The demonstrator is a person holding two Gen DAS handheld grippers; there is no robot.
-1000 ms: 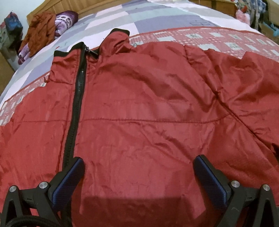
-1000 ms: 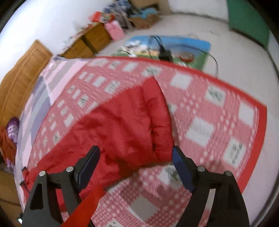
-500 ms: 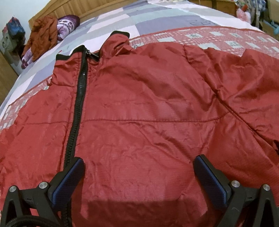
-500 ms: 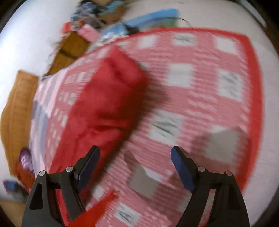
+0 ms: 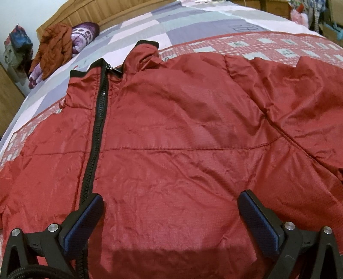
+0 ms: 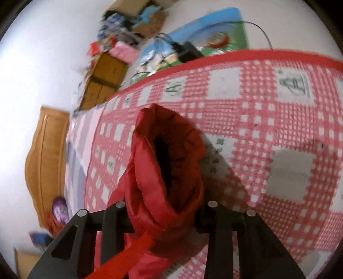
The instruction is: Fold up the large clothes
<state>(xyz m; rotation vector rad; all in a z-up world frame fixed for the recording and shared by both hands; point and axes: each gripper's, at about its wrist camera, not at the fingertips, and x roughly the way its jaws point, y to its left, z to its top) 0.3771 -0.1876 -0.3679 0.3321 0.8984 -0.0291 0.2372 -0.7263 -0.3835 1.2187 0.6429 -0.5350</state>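
Observation:
A large red jacket [image 5: 182, 139] lies spread front-up on the bed, its black zipper [image 5: 96, 133] running up to the collar. My left gripper [image 5: 171, 214] hangs open just above the jacket's lower front, with nothing between its fingers. In the right wrist view the jacket's sleeve [image 6: 171, 161] stands bunched up, its dark cuff opening facing the camera. My right gripper [image 6: 165, 214] has its jaws closing on this sleeve end. The fabric fills the gap between them and hides the pads.
The red-and-white checked bedspread [image 6: 268, 128] reaches to the bed's edge. An orange garment [image 5: 53, 49] and a purple pillow [image 5: 83, 34] lie by the wooden headboard [image 5: 96, 10]. Beyond the bed are a coloured floor mat [image 6: 203, 43] with cables and a wooden cabinet [image 6: 105, 79].
My right gripper swung over the sleeve end, dropped onto it, and its jaws went from wide apart to narrow around the cuff. The left gripper stayed in place, open.

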